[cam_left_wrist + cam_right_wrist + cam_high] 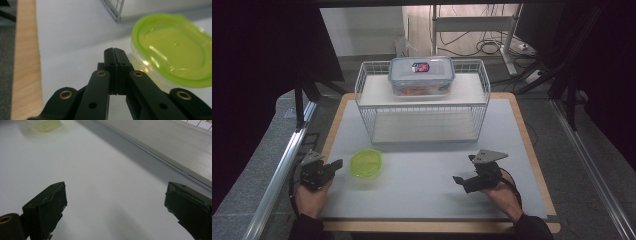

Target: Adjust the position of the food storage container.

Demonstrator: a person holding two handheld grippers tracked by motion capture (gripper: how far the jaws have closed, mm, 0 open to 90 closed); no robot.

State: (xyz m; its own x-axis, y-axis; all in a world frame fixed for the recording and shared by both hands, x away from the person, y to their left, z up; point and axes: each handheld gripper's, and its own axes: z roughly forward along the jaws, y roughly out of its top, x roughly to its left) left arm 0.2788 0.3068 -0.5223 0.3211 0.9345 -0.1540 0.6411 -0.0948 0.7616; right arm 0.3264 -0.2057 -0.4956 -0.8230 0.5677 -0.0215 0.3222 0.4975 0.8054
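A small clear container with a green lid (pixel 366 163) is seen on the white table mat (pixel 427 175), at the near left, just in front of the wire rack (pixel 422 102). The left gripper (pixel 337 165) is held just to the left of it, pointing right toward its rim; whether the tips touch the container cannot be told from the high view. In the left gripper view the jaws are pressed together with nothing between them, and the container (pixel 172 50) is seen just beyond and to the right of the closed tips, not gripped.

The container is set upright and flat on the mat, lid upward. Its outline is a rounded oval, and its long axis is seen to run roughly near to far, tilted slightly.

The right gripper (pixel 463 181) is held at the near right, well apart from the container, pointing left across the mat. In the right gripper view its jaws are spread wide with only bare mat (pixel 105 182) between them, and the green-lidded container (pixel 45 125) is glimpsed, blurred, at the far edge.

On the upper shelf of the wire rack a larger clear box with a blue-grey clip lid (pixel 421 75) is placed, with something orange inside. Nothing is found between the left gripper and the green-lidded container. The wooden table edge (pixel 532 150) is visible around the mat.
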